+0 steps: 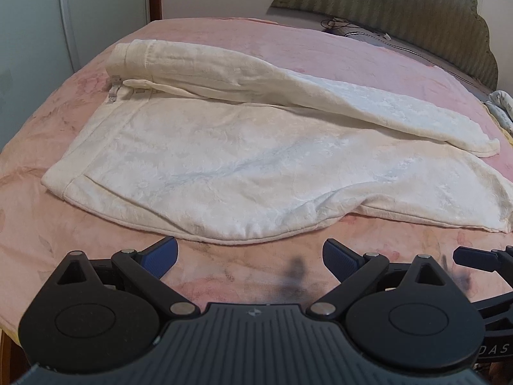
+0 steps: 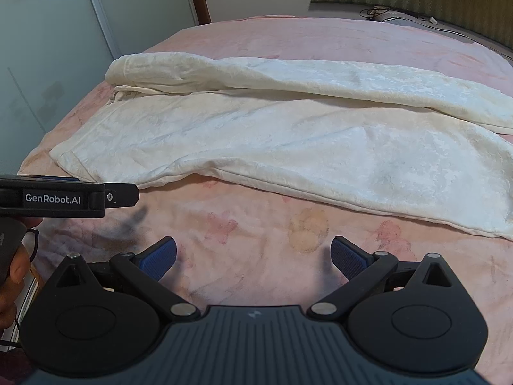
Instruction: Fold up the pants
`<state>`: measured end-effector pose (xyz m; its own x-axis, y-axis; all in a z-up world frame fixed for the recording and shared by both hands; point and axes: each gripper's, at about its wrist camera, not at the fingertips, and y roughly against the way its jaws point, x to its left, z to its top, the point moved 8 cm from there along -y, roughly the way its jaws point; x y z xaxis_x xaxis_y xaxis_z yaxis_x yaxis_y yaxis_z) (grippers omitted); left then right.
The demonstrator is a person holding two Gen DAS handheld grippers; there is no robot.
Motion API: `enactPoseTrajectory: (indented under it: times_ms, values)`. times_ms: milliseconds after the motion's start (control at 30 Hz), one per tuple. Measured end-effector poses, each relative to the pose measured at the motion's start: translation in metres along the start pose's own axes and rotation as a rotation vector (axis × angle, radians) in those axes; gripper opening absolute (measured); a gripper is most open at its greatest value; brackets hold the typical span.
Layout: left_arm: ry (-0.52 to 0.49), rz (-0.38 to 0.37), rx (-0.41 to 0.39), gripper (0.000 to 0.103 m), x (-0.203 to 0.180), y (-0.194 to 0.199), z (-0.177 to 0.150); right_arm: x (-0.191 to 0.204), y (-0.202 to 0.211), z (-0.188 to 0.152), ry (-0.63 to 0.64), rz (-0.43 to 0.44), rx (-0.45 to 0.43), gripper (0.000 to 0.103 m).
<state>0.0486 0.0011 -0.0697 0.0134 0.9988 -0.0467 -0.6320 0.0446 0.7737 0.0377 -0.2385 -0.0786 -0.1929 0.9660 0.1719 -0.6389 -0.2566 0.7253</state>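
Observation:
White pants (image 1: 224,160) lie spread on a pink bedspread (image 1: 48,231), waistband at the left, legs running to the right. The far leg (image 1: 256,77) lies partly over the near one. In the right wrist view the same pants (image 2: 304,141) fill the middle. My left gripper (image 1: 250,256) is open, just short of the pants' near edge, with nothing between its blue pads (image 1: 163,256). My right gripper (image 2: 253,260) is open too, over bare bedspread (image 2: 256,221) near the front. The left gripper's body (image 2: 64,197) shows at the left of the right wrist view, a hand (image 2: 12,276) holding it.
A padded green headboard (image 1: 400,9) stands at the back right, with a pillow and cables (image 1: 359,30) in front of it. A pale wardrobe door (image 2: 48,64) runs along the left side. Patterned fabric (image 1: 501,106) lies at the bed's right edge.

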Motion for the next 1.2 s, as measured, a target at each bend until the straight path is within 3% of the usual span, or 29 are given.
enactPoseTrajectory:
  times_ms: [633, 900, 1100, 1200]
  values:
    - [0.0, 0.046, 0.0, 0.098, 0.013, -0.001, 0.006, 0.008, 0.004, 0.009, 0.029, 0.063, -0.016, 0.103]
    - [-0.024, 0.082, 0.0, 0.098, 0.017, -0.007, 0.011, 0.01, 0.004, 0.028, 0.075, 0.085, -0.032, 0.103]
    - [-0.06, 0.103, -0.022, 0.098, 0.019, -0.008, 0.029, 0.008, 0.008, 0.071, 0.143, 0.111, -0.124, 0.103]
    - [-0.07, 0.111, -0.043, 0.098, 0.022, -0.01, 0.041, 0.011, 0.019, 0.11, 0.2, 0.133, -0.276, 0.103]
